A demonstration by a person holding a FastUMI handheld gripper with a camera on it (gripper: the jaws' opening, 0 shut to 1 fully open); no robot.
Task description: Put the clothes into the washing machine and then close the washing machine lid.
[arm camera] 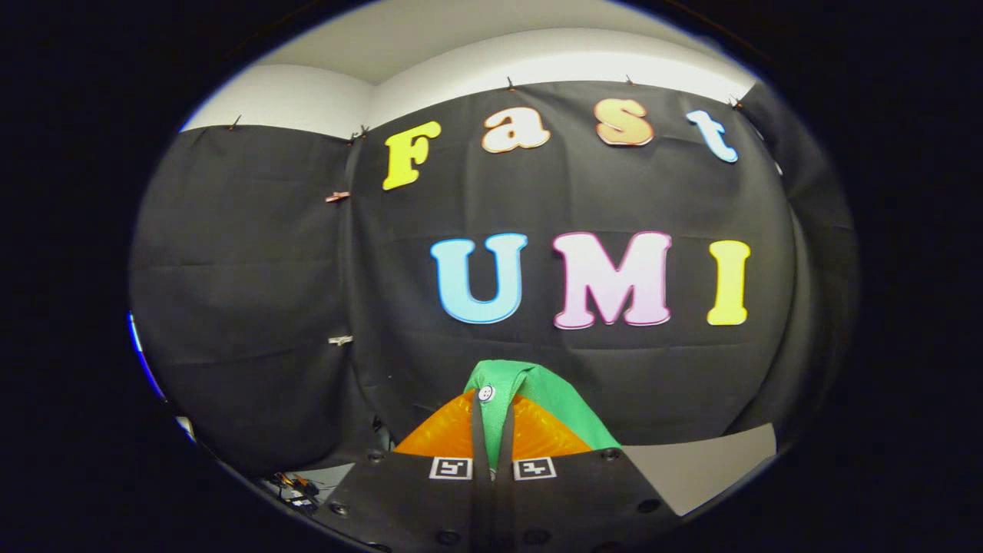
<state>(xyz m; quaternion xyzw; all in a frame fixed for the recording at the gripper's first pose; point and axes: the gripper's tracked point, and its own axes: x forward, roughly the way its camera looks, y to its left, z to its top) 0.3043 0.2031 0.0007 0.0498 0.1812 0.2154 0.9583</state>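
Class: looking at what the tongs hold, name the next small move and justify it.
Probably carry the green garment toward the washing machine: the tongs are shut on its buttoned edge, lifted up facing the booth wall.

Black cloth wall [253,307] under seemingly white ceiling [461,38].

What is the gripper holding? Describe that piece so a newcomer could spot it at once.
Start at the black cloth wall of the booth, then drop to the gripper in front of it. Pinched between its two closed fingers is a green garment, folded over the fingertips and trailing off to one side. Its bright green fabric and one small white button set it apart.
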